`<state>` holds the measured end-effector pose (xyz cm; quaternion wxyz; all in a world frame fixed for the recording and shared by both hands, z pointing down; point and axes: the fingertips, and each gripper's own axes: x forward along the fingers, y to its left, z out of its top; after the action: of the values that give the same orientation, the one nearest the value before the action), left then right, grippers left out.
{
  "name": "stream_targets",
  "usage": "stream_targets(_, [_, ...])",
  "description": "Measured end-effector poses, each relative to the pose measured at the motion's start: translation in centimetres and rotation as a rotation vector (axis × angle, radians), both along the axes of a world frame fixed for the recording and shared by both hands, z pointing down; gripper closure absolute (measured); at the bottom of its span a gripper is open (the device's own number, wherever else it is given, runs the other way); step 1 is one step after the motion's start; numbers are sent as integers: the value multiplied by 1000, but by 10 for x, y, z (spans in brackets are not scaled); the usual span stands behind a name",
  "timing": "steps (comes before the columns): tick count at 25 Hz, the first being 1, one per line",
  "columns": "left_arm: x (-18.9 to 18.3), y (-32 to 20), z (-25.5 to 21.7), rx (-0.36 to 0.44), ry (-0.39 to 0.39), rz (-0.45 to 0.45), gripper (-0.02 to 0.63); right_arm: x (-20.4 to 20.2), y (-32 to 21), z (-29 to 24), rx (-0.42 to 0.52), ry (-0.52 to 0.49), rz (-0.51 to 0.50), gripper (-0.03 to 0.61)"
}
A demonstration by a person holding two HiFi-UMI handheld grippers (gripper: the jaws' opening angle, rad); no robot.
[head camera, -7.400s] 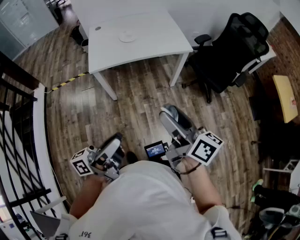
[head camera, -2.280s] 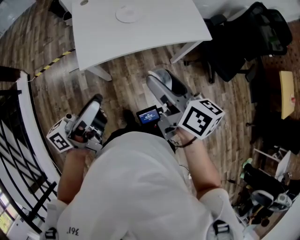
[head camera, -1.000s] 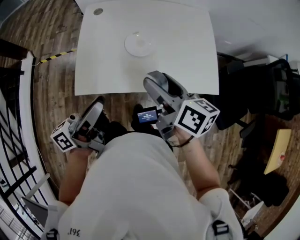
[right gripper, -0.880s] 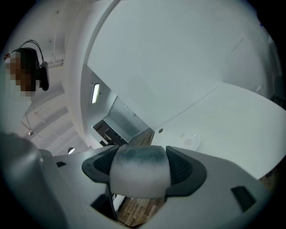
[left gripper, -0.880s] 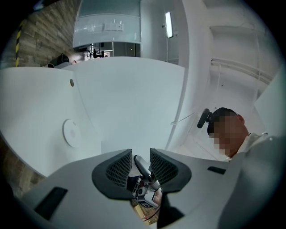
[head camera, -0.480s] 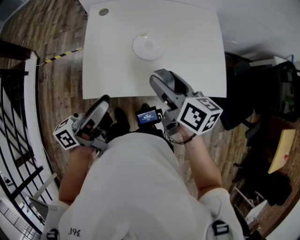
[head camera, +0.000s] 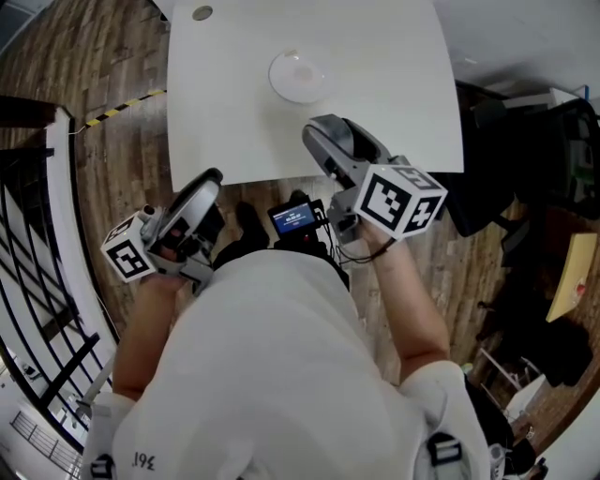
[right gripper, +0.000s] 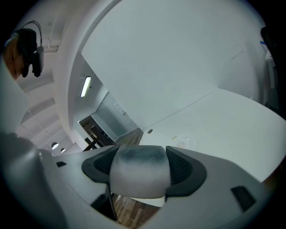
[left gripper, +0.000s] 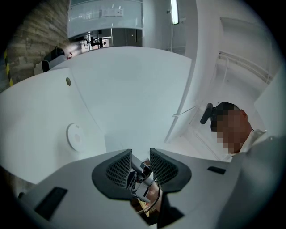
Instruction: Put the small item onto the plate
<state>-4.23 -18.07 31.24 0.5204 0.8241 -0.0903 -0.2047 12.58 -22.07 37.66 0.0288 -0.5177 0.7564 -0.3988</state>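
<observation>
A round white plate [head camera: 297,77] lies on the white table [head camera: 394,103], toward its far side. My right gripper [head camera: 325,133] hangs over the table's near edge, a short way before the plate. It is shut on a small grey-white rounded item [right gripper: 139,172] that fills the space between its jaws [right gripper: 140,157]. The plate [right gripper: 183,143] shows faintly beyond them. My left gripper [head camera: 212,178] is held over the wooden floor just short of the table's near left corner. Its jaws [left gripper: 140,154] stand a little apart with nothing between them, and the plate [left gripper: 74,136] shows at its left.
A small round hole [head camera: 202,13] is in the table's far left corner. A black railing [head camera: 37,253] runs along the left, with yellow-black tape [head camera: 117,108] on the floor. Dark chairs [head camera: 525,122] stand right of the table. A small screen [head camera: 292,217] hangs at the person's chest.
The person has walked up to the table, which has come nearer in the head view. The right gripper, still holding the item, now reaches over the table's near edge.
</observation>
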Motion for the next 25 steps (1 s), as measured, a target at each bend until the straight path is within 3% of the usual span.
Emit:
stream_targets(16, [15,-26,26,-26,-61,23,502,8,-31,40,-65,114,-26,258])
stream_targets(25, [32,-34,33,-38,-69,25,502,12,-49,68,-92,227,-101,258])
